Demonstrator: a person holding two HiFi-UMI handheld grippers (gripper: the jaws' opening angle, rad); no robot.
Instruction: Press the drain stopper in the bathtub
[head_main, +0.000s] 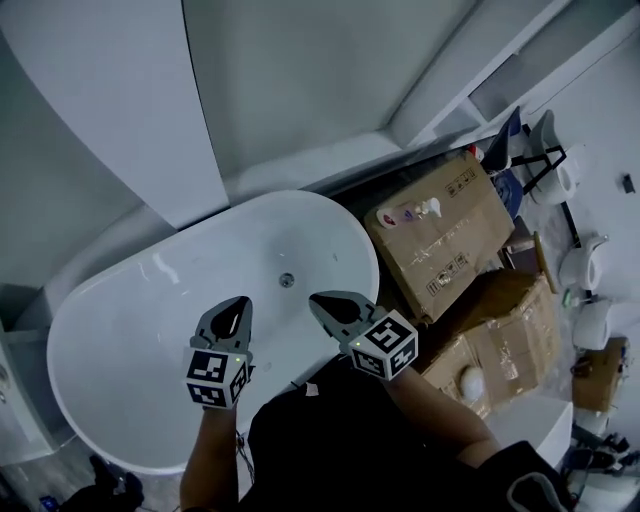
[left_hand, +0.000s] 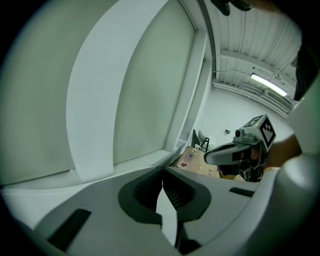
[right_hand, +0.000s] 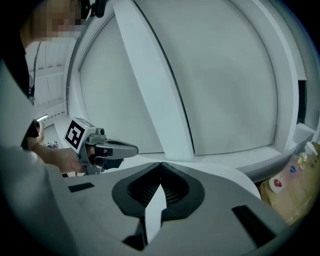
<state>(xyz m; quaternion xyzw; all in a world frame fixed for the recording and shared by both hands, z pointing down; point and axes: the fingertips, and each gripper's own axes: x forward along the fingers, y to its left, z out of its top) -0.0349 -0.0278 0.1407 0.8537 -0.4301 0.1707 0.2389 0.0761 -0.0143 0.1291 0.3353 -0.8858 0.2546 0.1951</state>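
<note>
A white oval bathtub lies below me, and its small round metal drain stopper sits in the tub floor towards the far side. My left gripper hovers over the tub, near and left of the stopper, shut and holding nothing. My right gripper hangs just right of the stopper over the near rim, also shut and holding nothing. Both are apart from the stopper. In the left gripper view the jaw tips meet, with the right gripper beyond. The right gripper view shows its tips touching and the left gripper at the left.
Large cardboard boxes stand close against the tub's right end, with more boxes nearer me. White ceramic fixtures sit at the far right. A tall white panel leans behind the tub's left part.
</note>
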